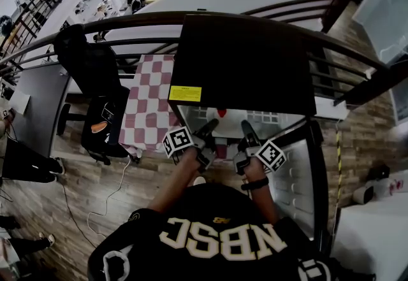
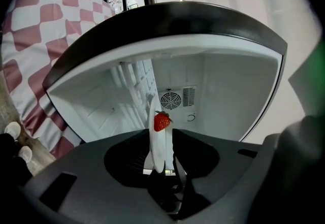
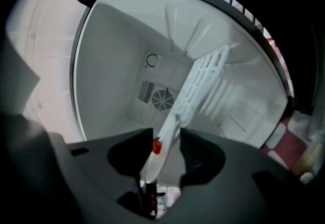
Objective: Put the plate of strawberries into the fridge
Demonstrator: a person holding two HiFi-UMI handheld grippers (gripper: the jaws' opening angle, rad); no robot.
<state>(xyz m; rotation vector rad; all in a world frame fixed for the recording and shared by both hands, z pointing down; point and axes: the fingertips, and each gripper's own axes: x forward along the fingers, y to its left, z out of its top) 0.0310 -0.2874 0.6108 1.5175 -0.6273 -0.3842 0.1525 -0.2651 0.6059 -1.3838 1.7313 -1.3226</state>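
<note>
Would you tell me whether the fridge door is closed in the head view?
No, the fridge has its door swung open at the right, and the white interior shows with a strawberry inside.

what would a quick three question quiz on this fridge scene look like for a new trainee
1. True or false: the door of the fridge is shut.
2. What lies on the plate? A) a banana B) a strawberry C) an egg
3. Do the jaws of the left hand-held gripper and the right hand-held gripper clamp the plate's rim, or stand open around it?
Key: 1 false; 2 B; 3 open around it.
</note>
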